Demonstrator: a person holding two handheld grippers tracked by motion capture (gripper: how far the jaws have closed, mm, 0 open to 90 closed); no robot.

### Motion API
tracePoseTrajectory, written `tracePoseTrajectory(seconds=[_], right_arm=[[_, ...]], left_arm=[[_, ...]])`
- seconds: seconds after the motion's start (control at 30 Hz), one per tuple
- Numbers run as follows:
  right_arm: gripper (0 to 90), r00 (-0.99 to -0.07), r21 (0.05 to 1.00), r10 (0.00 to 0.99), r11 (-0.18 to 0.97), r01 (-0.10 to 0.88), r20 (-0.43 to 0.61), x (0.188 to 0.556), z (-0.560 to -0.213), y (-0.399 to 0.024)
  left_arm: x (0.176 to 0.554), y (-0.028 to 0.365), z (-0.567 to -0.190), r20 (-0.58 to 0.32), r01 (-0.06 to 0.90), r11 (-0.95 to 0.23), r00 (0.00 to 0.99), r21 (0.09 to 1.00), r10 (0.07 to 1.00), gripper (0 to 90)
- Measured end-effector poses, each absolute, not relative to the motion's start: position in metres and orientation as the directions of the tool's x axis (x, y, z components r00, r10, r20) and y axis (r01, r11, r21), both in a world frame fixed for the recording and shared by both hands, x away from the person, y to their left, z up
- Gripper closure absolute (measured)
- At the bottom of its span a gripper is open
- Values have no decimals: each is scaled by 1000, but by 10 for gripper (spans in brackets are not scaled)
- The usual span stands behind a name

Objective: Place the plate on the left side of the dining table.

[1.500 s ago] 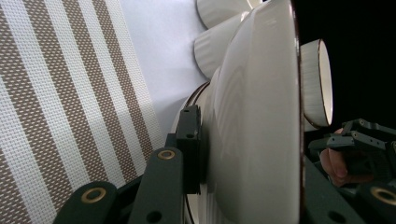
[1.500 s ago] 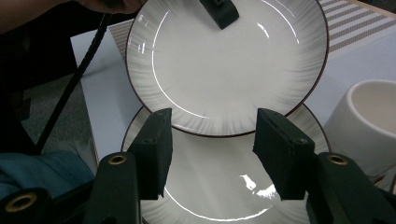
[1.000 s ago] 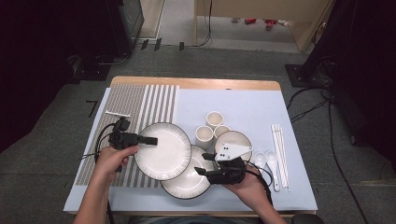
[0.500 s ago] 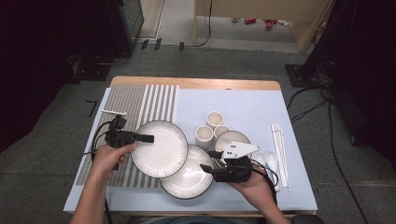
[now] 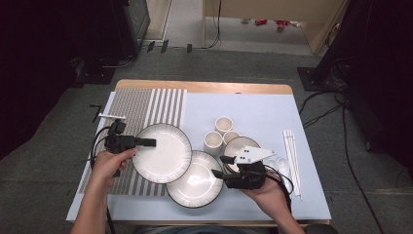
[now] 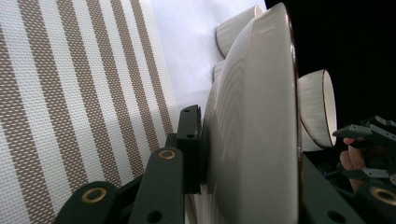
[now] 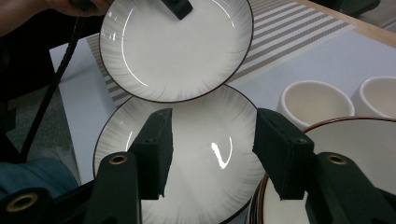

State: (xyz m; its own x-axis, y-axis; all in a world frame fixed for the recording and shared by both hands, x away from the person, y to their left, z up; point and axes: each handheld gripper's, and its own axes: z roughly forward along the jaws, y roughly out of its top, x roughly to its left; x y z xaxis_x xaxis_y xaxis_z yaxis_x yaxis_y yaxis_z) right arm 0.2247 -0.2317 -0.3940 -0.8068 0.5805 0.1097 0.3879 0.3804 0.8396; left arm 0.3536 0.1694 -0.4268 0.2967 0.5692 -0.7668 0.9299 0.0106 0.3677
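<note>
**Upper plate carried left, toward the striped mat**

Nearest us, our right hand-held gripper (image 5: 219, 166) hangs with its jaws half apart and empty over the lower plate (image 5: 193, 179), which lies on the pale blue cloth (image 5: 263, 114); our left hand-held gripper (image 5: 150, 142) is clamped on the rim of the upper plate (image 5: 163, 152), tilted and overlapping the lower one; since a second ago that plate has slid leftward, now lying half over the striped mat (image 5: 146, 102), so we judge it is bound for the mat; beyond stand a bowl (image 5: 237, 145), three cups (image 5: 223, 125), spoons and chopsticks (image 5: 291, 146); the wooden surface (image 5: 204, 87) sits on grey carpet amid cables and dark equipment.
</note>
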Motion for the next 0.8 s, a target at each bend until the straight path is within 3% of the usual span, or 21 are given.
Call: tracePoseTrajectory(seconds=[0.8], right_arm=[[477, -801, 838, 592, 389, 382, 90, 224, -395, -237]], left_arm=[[355, 191, -422, -780, 921, 92, 265, 379, 567, 751]])
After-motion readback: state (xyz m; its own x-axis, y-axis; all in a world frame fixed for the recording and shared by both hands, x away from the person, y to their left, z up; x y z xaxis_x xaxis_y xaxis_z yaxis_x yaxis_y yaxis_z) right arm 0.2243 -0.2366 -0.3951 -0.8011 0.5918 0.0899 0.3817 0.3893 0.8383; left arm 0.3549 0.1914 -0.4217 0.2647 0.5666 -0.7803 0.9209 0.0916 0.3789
